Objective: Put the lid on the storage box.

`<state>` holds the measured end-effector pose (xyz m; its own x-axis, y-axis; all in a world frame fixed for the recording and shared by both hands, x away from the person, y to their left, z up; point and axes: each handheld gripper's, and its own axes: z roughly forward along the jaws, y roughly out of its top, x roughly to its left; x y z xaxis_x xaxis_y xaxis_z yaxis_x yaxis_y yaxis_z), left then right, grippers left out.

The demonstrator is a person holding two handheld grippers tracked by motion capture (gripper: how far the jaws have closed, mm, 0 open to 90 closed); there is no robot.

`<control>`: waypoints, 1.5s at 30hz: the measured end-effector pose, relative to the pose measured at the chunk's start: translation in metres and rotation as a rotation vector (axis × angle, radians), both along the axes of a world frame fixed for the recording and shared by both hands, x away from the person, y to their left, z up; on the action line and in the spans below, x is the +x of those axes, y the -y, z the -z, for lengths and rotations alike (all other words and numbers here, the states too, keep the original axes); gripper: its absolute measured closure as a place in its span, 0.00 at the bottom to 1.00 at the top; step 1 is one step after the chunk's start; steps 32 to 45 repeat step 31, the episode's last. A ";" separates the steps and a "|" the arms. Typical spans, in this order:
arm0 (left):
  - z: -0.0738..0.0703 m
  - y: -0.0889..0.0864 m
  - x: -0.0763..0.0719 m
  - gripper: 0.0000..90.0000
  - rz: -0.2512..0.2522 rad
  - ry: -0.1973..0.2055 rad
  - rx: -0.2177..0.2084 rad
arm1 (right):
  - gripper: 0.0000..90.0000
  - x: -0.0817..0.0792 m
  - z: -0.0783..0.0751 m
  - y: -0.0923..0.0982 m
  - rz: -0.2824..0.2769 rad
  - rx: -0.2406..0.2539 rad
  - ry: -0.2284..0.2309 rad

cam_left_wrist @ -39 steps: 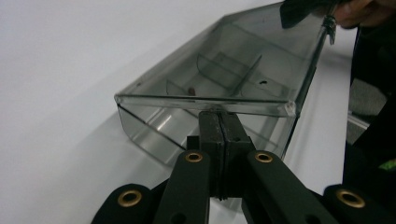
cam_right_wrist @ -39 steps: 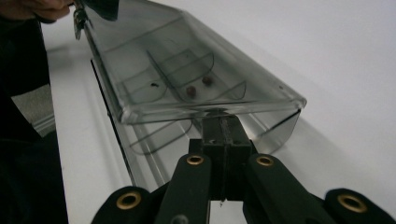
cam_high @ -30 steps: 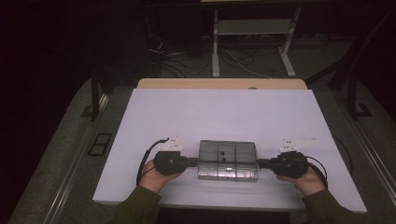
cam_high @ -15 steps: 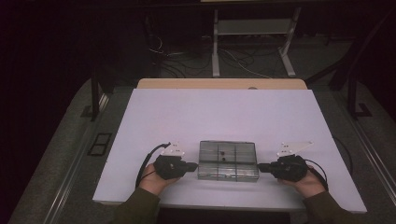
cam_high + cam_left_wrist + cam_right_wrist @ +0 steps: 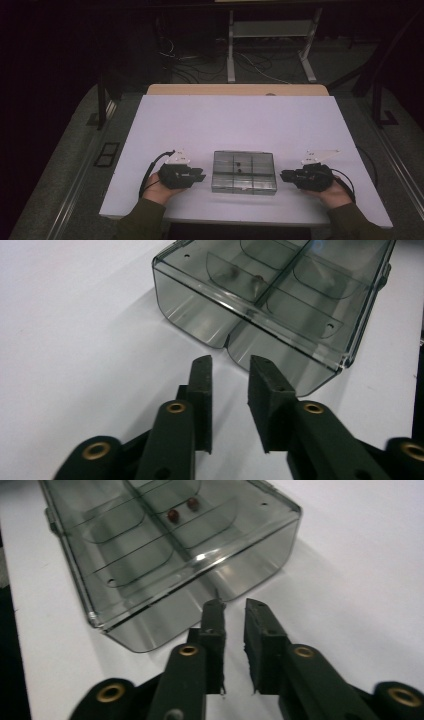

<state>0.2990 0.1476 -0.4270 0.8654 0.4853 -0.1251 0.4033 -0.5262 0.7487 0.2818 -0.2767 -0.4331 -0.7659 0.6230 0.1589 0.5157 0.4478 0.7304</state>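
1. The clear compartment box (image 5: 244, 171) sits on the white table (image 5: 240, 120) near your edge, directly between your two grippers, its long axis running from one gripper toward the other.
2. Your left gripper (image 5: 199, 175) points at the box's left end, just short of it. Its jaws have just been opening and now stand narrowly apart with nothing between them; in the left gripper view (image 5: 229, 371) the box end (image 5: 280, 305) lies just ahead, untouched.
3. Your right gripper (image 5: 283, 176) mirrors that at the right end: its jaws have also just been opening, a narrow gap, nothing held. In the right gripper view (image 5: 234, 611) the box wall (image 5: 170, 550) is just ahead and slightly left.
4. Both hands look about equally near, so neither has the advantage.
5. Count: one box, two grippers, and two small dark red beads (image 5: 173, 515) lying together in one compartment.
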 end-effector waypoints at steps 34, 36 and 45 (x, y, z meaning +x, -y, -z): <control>0.008 -0.040 -0.002 0.00 -0.091 0.024 -0.051 | 0.12 -0.007 0.010 0.025 0.166 0.029 0.079; 0.008 -0.040 -0.002 0.00 -0.091 0.024 -0.051 | 0.12 -0.007 0.010 0.025 0.166 0.029 0.079; 0.008 -0.040 -0.002 0.00 -0.091 0.024 -0.051 | 0.12 -0.007 0.010 0.025 0.166 0.029 0.079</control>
